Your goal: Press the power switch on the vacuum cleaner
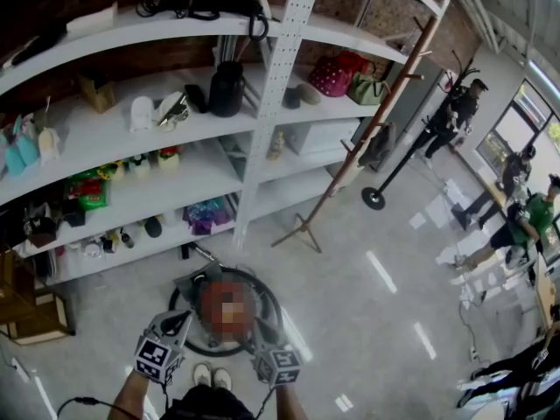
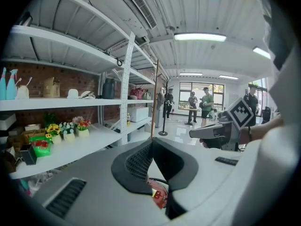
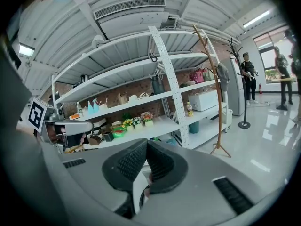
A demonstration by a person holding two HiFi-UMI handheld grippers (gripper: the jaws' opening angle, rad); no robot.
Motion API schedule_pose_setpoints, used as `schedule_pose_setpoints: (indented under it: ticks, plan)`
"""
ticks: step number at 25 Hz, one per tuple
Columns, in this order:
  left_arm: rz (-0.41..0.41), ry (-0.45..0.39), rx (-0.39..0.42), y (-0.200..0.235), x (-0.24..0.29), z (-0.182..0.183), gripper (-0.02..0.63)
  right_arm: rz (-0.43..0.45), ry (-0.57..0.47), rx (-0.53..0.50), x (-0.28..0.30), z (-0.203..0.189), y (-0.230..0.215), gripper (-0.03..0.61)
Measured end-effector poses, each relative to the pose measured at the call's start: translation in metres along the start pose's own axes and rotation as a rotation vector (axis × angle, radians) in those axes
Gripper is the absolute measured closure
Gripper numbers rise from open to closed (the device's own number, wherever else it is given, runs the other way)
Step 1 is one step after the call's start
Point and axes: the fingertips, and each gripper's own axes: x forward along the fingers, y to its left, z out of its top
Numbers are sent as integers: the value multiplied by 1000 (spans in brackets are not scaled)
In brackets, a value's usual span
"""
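The vacuum cleaner (image 1: 266, 294) is a round unit with a black ring, standing on the pale floor just ahead of my feet; a mosaic patch covers its middle and I cannot make out the power switch. My left gripper (image 1: 182, 320) hangs over its near left rim, my right gripper (image 1: 260, 329) over its near right rim. Both are shut with nothing held. In the left gripper view the left gripper (image 2: 151, 141) has its pads meeting, and a red part of the vacuum (image 2: 160, 195) shows below them. The right gripper (image 3: 146, 143) looks the same in the right gripper view.
White shelving (image 1: 262, 138) full of small goods runs across the back. A wooden coat rack (image 1: 367, 138) stands right of it, with a black-based stand (image 1: 374, 198) behind. Several people (image 1: 516, 217) stand at the far right. A wooden crate (image 1: 31, 309) sits at the left.
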Motion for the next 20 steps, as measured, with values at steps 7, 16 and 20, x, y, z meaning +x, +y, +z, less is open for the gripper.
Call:
schedule_pose_setpoints:
  ticks: [7, 16, 20]
  plan:
    - [4, -17, 18, 2, -13, 17, 607, -2, -20, -5, -13, 18, 11, 567]
    - [8, -50, 18, 2, -21, 39, 607, -14, -61, -4, -23, 38, 16, 566]
    - [11, -65, 34, 3, -25, 47, 607, -18, -96, -13, -29, 49, 18, 566]
